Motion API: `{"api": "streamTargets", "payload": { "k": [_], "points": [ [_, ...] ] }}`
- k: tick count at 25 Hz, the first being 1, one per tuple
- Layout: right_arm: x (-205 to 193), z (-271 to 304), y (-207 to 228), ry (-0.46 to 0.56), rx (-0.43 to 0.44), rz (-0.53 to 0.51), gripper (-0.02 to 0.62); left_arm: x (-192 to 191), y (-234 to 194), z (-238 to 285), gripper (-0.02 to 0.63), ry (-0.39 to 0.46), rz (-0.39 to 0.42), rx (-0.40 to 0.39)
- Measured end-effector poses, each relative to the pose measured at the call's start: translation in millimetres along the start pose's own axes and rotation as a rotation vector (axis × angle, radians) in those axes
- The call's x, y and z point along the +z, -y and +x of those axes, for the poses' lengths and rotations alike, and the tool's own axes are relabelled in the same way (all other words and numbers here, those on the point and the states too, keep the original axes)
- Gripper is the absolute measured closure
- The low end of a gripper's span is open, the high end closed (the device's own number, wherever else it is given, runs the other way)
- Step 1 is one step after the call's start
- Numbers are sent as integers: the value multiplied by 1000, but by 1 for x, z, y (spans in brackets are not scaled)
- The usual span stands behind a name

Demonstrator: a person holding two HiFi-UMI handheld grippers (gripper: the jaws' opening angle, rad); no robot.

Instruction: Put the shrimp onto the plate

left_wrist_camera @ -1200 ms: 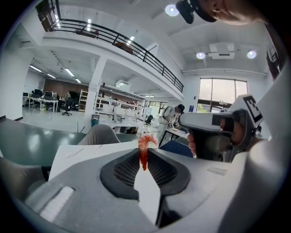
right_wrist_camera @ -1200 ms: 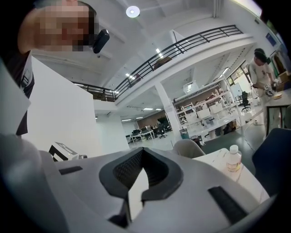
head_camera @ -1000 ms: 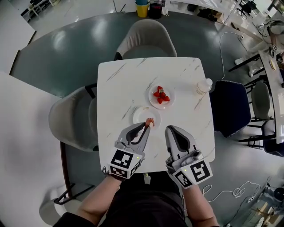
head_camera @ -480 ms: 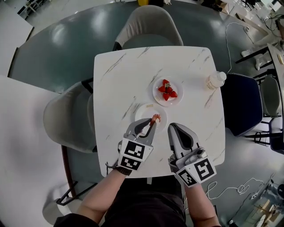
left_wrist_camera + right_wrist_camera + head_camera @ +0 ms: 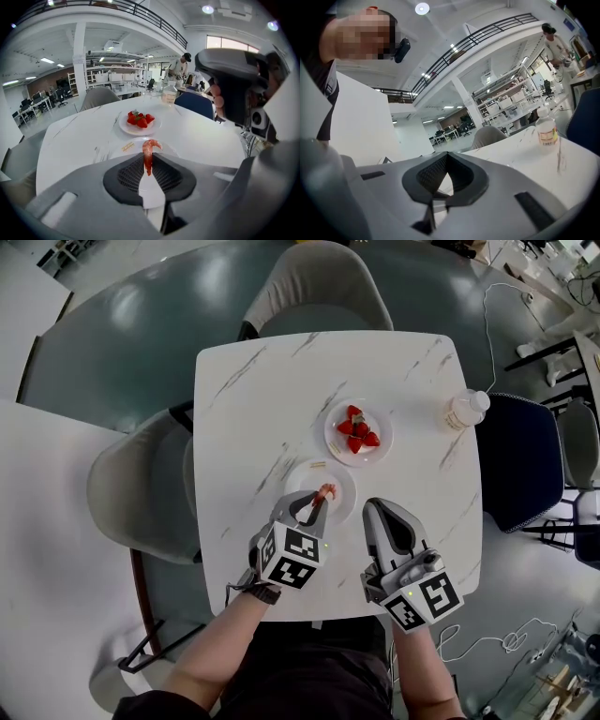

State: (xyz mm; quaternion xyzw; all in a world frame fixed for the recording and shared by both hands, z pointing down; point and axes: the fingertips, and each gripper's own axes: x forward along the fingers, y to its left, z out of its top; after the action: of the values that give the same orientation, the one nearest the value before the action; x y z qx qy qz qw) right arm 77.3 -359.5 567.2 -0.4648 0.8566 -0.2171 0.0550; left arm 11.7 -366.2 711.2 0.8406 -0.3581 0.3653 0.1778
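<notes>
- Grey chair (image 5: 131, 493): stands against the table's left edge, out to the left of the left gripper.
- White marble table (image 5: 253, 409): carries every item listed below.
- Left gripper (image 5: 317, 504): jaws are clamped on the shrimp. In the left gripper view the left gripper (image 5: 147, 159) pinches the tail end between its ribbed pads.
- Shrimp (image 5: 326, 491): orange-pink, with its curled end sticking out past the jaw tips (image 5: 148, 149). It sits over the near side of the small plate. Contact with the plate cannot be confirmed.
- Small white plate (image 5: 302, 478): directly ahead of the left gripper, under its tips. A small label lies on its far part (image 5: 121, 151).
- Plate of strawberries (image 5: 335, 444): beyond the small plate, ahead and slightly right of the left gripper. The strawberries (image 5: 139, 119) are piled at its centre.
- Right gripper (image 5: 380, 507): just right of the left gripper, over the near table edge. Its jaws (image 5: 446, 157) meet at the tips with nothing between them.
- Clear bottle (image 5: 466, 409): upright near the table's right edge, well ahead and right of the right gripper (image 5: 547, 132).
</notes>
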Motion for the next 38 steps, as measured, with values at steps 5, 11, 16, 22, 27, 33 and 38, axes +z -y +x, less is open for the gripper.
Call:
{"api": "streamTargets", "payload": {
  "k": [5,11,16,22,27,33,38],
  "points": [
    [-2,4,-1,-2,24,3,594,-9,-5,11,548,-55,37,14],
    [1,2,0,-1,36,10,594,-18,-8,21,546,-107,61,26],
    [3,1,0,-7,43,18,594,-22,-8,28,546,-145,78,23],
    [7,2,-3,-19,58,14,594,-17,-9,25,546,-138,81,27],
    [10,0,-11,-52,48,8,594,3,-10,-4,546,-65,57,51],
    [31,-11,-26,-95,18,-17,594,48,5,-63,549,113,-16,5],
    [53,-23,-42,-104,11,-41,594,94,23,-114,598,255,-23,-21]
  ]
}}
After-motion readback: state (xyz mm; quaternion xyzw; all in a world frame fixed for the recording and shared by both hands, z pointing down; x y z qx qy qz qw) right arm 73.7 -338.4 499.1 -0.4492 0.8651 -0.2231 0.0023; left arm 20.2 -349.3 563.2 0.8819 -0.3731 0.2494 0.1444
